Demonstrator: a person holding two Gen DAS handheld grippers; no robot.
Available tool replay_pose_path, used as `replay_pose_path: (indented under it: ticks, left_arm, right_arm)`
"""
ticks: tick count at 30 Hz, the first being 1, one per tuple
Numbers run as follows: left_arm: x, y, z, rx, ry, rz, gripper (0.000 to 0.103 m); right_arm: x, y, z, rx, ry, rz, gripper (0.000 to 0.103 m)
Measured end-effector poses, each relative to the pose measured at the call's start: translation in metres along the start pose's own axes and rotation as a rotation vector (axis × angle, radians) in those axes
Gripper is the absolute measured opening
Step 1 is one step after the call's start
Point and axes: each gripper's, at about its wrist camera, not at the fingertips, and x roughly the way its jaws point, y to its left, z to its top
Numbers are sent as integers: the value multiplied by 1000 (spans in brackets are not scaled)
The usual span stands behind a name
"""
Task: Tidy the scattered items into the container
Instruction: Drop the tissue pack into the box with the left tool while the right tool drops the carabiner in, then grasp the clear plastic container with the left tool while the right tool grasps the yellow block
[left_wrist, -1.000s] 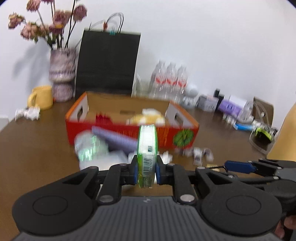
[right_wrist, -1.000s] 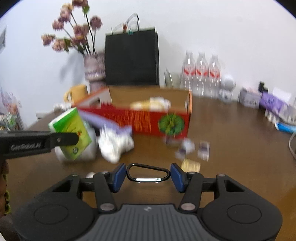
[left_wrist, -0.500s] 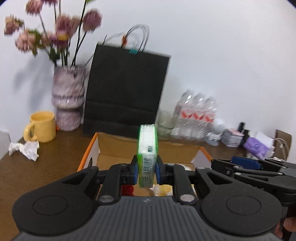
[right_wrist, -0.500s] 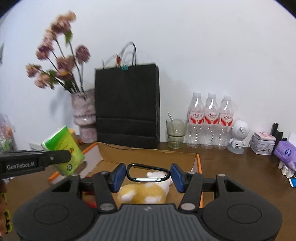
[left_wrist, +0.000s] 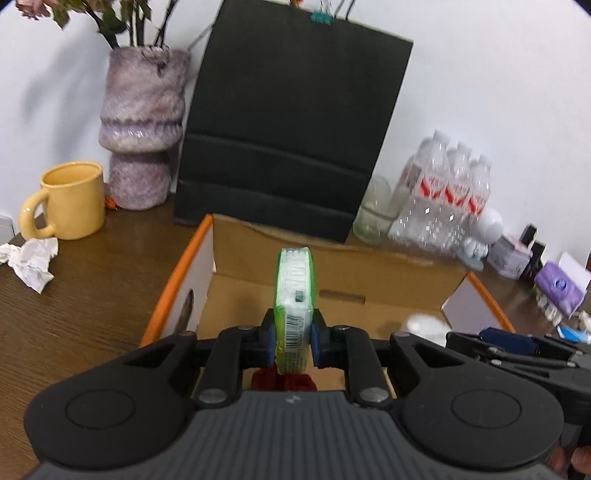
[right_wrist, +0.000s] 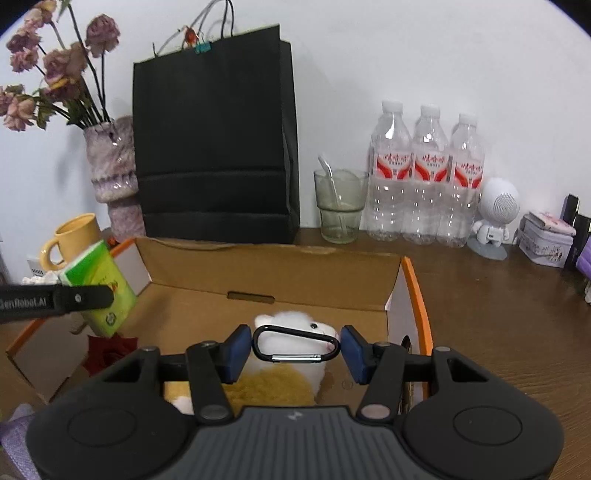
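Observation:
My left gripper (left_wrist: 293, 341) is shut on a green tissue pack (left_wrist: 294, 295) and holds it above the open orange-rimmed cardboard box (left_wrist: 369, 273). The pack also shows in the right wrist view (right_wrist: 99, 288), over the box's left side. My right gripper (right_wrist: 295, 349) is shut on a black carabiner (right_wrist: 295, 345), held flat above the box (right_wrist: 280, 269). Inside the box lie a white and yellow plush toy (right_wrist: 288, 369) and a dark red item (right_wrist: 107, 352).
A black paper bag (right_wrist: 218, 140) stands behind the box. A vase of dried flowers (left_wrist: 142, 122), a yellow mug (left_wrist: 70, 201) and crumpled paper (left_wrist: 31, 258) are at the left. A glass (right_wrist: 340, 205), three water bottles (right_wrist: 428, 177), a white figure (right_wrist: 495, 210) and a tin (right_wrist: 546, 243) are at the right.
Both grippers moved forward from in front of the box to above its opening, each carrying its item. The scattered items in front of the box have dropped out of view.

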Motion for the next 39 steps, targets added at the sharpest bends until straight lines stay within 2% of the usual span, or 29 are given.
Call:
replay_pose_path:
  ticks: [2,3,4,6,8,9,10,11,12,15,21,27,32,35,39]
  left_arm:
    - [3,-1,-2,9,12,6,19]
    - [3,-2,-2,13,16,9,27]
    - [2,-3,-3,16,18,10,40]
    - [1,-4,-3,26,14,12,52]
    - [-2,-6,-3,39,4,6,65]
    - [-4,-8,-3,41,-1,0,83]
    - [-8,-8,-3,43,-11,-4,93]
    - [-11,-10,-2,49,-23,-7,95]
    - [-16,-12,-1,57,-36,-11,102]
    - [-33,-16,0,66,-76,-12,103]
    - [-74,-20,-1,77,-145,-15,103]
    - [-126,-22,-18,105,-211,-25,103]
    - [-172,-15,-37,82,-287,-4,103]
    - [-186,-12,-53,98,-279,6,103]
    - [-186,-9,-84,92,-194,22,103]
  right_arm:
    - [4,-1,-2,2,18,3,53]
    - [5,0,-3,2,23,3,55]
    - [5,0,-4,2,25,2,59]
    - [5,1,-5,4,28,-1,76]
    - [3,2,-5,2,20,-2,83]
    - [1,3,-5,2,16,1,87]
    - [-1,3,-4,3,14,7,89]
    - [-3,3,-3,6,11,13,94]
    - [-6,3,-2,9,8,19,98]
    - [-18,5,-1,19,-2,28,103]
    - [-59,10,2,10,-64,45,103]
    - [-115,11,-6,-18,-150,46,103]
    - [-160,0,-25,-41,-210,14,103]
    - [-184,-11,-44,-55,-222,-15,103]
    - [-198,-28,-80,-58,-167,-60,103]
